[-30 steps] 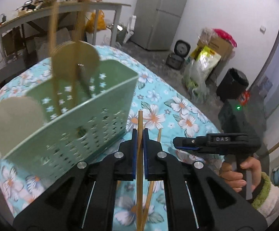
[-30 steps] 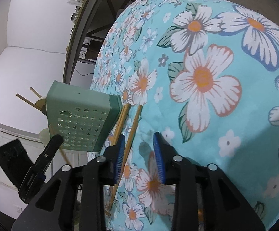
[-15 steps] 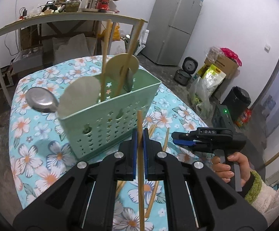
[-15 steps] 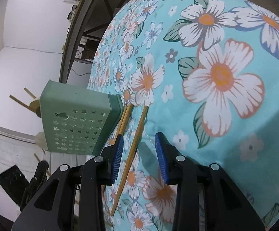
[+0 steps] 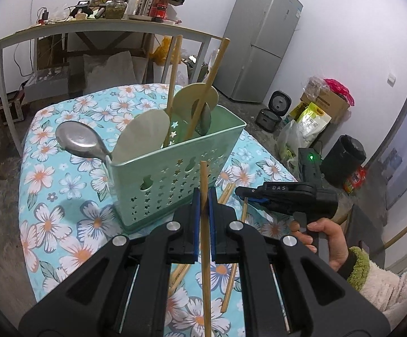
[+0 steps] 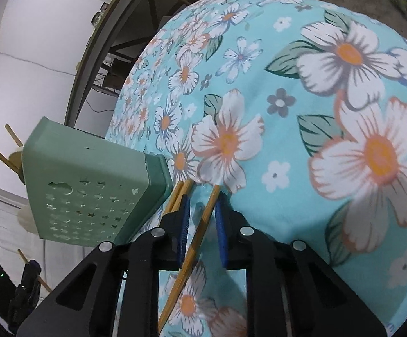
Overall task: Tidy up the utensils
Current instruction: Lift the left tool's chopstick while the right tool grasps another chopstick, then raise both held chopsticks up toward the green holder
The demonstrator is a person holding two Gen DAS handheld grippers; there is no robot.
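A green perforated utensil basket [image 5: 175, 165] stands on the floral tablecloth [image 5: 63, 185]. It holds two upright chopsticks [image 5: 172, 84], pale flat spoons and a metal ladle [image 5: 77, 140]. My left gripper [image 5: 203, 205] is shut on a wooden chopstick [image 5: 205, 224], held upright in front of the basket. My right gripper [image 6: 202, 210] is open, its jaws either side of a chopstick [image 6: 195, 238] lying on the cloth beside the basket [image 6: 91, 193]. Two more chopsticks [image 6: 179, 196] lie against the basket's base. The right gripper also shows in the left wrist view [image 5: 245, 192].
A long grey table [image 5: 91, 28] with jars and bottles stands behind. A fridge [image 5: 262, 42], rice cookers, bags and a black bin [image 5: 344, 154] are on the floor to the right. The tablecloth edge drops off near the right gripper.
My left gripper has drawn back and up from the basket with its chopstick. My right gripper has lowered around the lying chopstick and its jaws have narrowed.
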